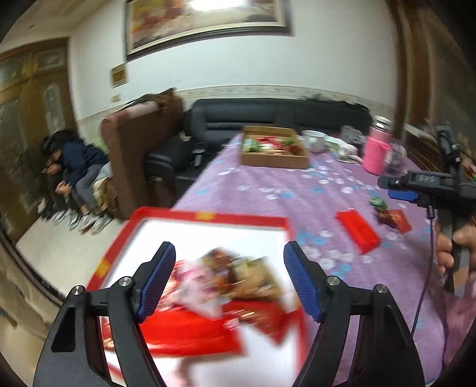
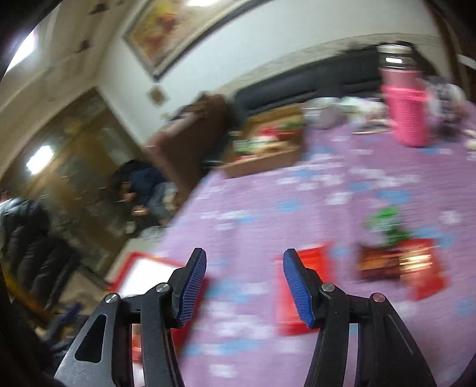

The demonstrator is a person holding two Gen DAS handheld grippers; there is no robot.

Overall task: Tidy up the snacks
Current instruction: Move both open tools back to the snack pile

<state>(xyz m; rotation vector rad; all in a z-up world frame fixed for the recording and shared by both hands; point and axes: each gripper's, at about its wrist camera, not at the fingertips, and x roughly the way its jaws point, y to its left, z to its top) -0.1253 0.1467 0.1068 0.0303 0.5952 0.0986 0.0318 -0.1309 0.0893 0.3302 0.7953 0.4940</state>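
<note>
Right gripper (image 2: 244, 285) spread wide and empty, nearer the red packet (image 2: 300, 291) lying on the bench (image 2: 327, 190) just ahead-right, long axis running away. Left gripper (image 1: 229, 279) wide too, above the red-rimmed box (image 1: 208, 220) of snacks.

You get even indoor light from overhead; glare washes out the framed painting (image 1: 205, 20) on the wall; motion blur smears the snack packets (image 1: 226, 277) in the red-rimmed tray (image 1: 208, 215); your right wrist view is blurred nearly throughout, with only the tongs sharp; both views bend and darken toward their edges.
</note>
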